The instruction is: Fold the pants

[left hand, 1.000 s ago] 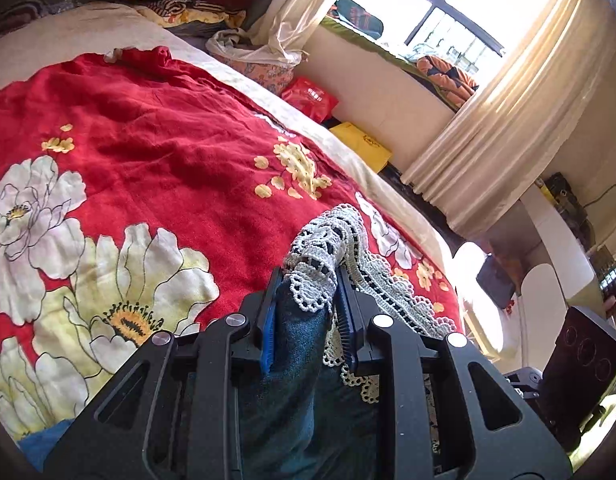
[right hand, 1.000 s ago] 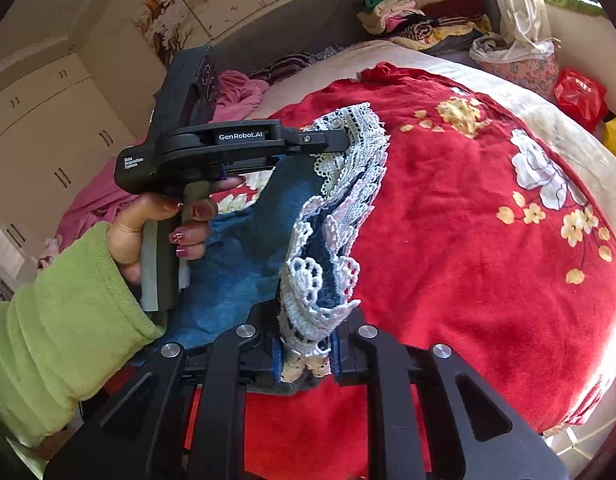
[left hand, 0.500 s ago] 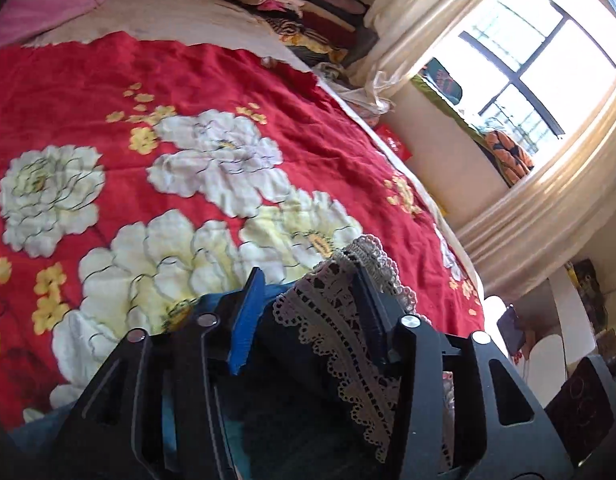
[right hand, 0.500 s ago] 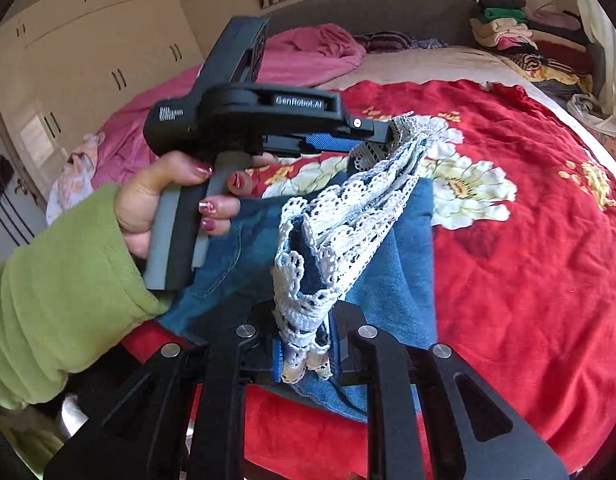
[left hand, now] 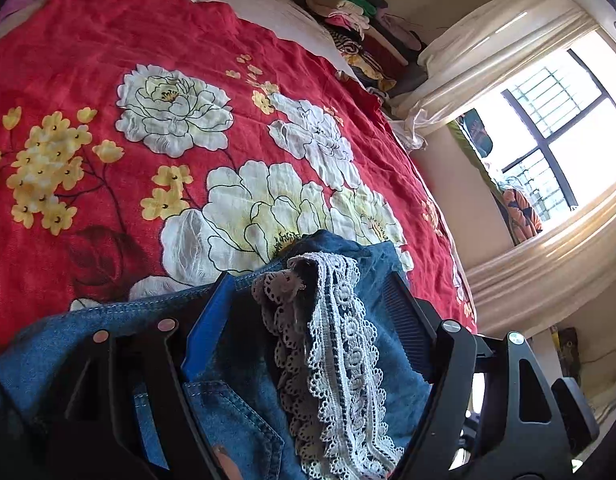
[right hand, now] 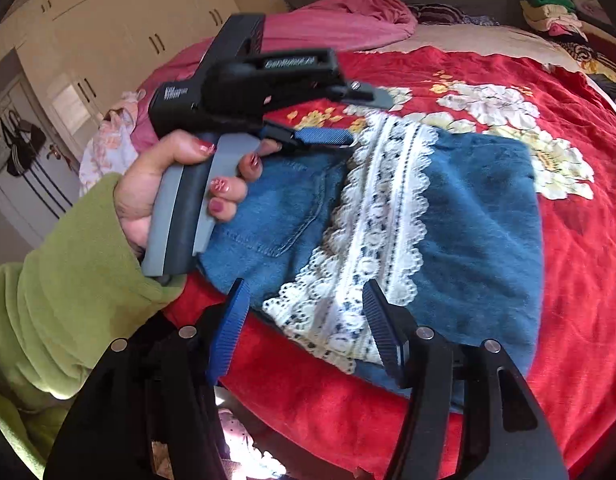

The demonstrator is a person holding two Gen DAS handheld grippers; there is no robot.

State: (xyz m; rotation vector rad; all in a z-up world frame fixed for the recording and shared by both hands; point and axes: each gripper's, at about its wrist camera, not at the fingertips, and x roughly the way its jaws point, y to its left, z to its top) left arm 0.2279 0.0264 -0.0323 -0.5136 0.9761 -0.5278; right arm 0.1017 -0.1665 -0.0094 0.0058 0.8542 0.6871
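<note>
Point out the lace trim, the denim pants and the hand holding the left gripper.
lace trim point(right hand: 382, 216), right wrist view, middle of band.
denim pants point(right hand: 480, 232), right wrist view, folded panel.
hand point(right hand: 176, 188), right wrist view, palm.

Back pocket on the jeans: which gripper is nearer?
Left. The left gripper sits just above the back pocket, its fingertips over the denim there. The right gripper is at the lace hem, nearer the camera, open.

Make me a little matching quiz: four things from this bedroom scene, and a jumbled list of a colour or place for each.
Things:
1. denim pants
2. lace trim
3. bedspread
4. sleeve

Descriptions:
A. green, at the wrist of the hand on the left gripper
B. red with big white flowers
C. blue, lying folded on the bed
D. white, running across the denim

Pairs: 1-C, 2-D, 3-B, 4-A
</note>
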